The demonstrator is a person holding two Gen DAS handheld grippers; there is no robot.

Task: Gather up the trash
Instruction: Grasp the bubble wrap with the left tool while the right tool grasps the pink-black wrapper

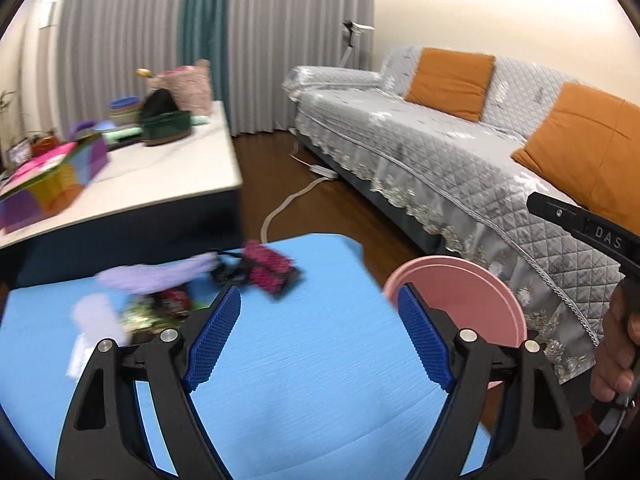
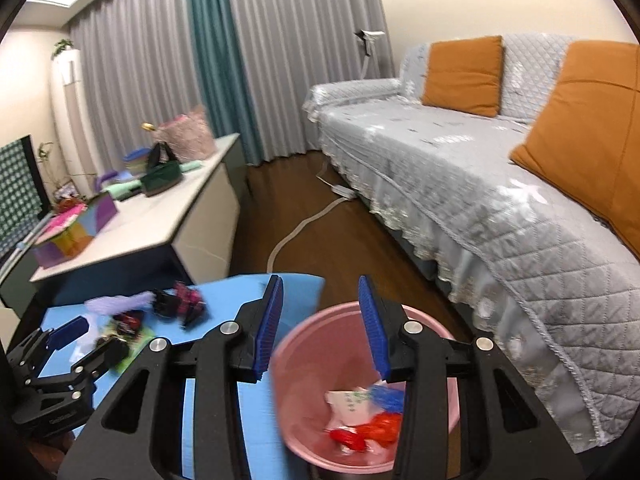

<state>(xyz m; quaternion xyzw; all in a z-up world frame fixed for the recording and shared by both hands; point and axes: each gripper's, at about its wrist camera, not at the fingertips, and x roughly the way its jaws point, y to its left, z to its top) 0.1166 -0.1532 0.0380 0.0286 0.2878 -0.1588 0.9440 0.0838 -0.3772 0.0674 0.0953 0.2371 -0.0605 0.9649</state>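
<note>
A pink bin (image 2: 316, 364) stands at the right edge of a blue table (image 1: 304, 380); it also shows in the left wrist view (image 1: 460, 292). Red, white and blue wrappers (image 2: 368, 420) lie inside it. My right gripper (image 2: 324, 316) is open and empty above the bin's rim. A blurred pile of trash lies at the table's far left: a lilac piece (image 1: 156, 276), a pink-and-black wrapper (image 1: 268, 266) and dark wrappers (image 1: 172, 300). My left gripper (image 1: 320, 320) is open and empty over the table, just right of the pile; it also shows in the right wrist view (image 2: 86, 340).
A white low table (image 2: 168, 216) with a colourful box (image 1: 52, 184), a dark green bag (image 1: 164, 124) and bowls stands behind. A grey-covered sofa (image 2: 480, 208) with orange cushions runs along the right. A white cable (image 2: 296, 232) lies on the wooden floor between them.
</note>
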